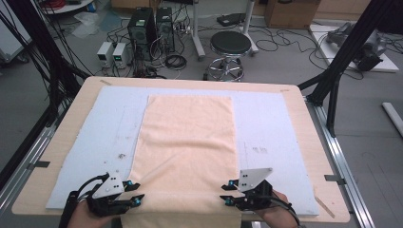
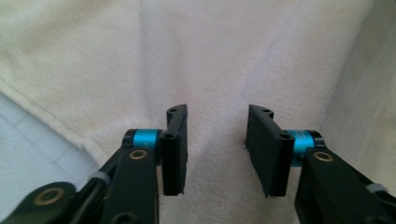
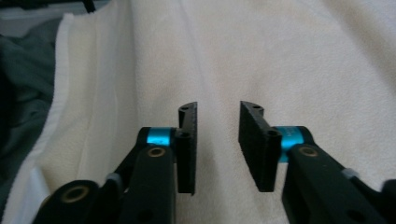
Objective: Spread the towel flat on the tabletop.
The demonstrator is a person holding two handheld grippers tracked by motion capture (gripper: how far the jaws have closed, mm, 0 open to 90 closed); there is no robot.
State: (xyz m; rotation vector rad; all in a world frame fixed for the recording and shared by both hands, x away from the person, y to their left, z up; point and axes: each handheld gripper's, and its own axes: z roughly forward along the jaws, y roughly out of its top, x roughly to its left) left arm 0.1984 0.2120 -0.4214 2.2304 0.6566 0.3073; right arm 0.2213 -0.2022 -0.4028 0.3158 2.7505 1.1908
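The towel lies flat and lengthwise on the pale blue mat, its far edge square and its near edge draped over the front rim of the counter. It appears to be a single layer with only light creases; judged from this, no fold is made yet and the whole of the folding remains.

The left gripper sits at the towel's near left corner, the right gripper at its near right corner. In the left gripper view the jaws stand apart over the cloth, nothing pinched between them. In the right gripper view the jaws likewise stand apart above the towel, beside its hem. Neither corner is gripped.

Beyond the towel's far edge, past the counter, stand a round black stool, two computer towers and loose cables on the grey floor. A black frame post rises to the right of the towel.
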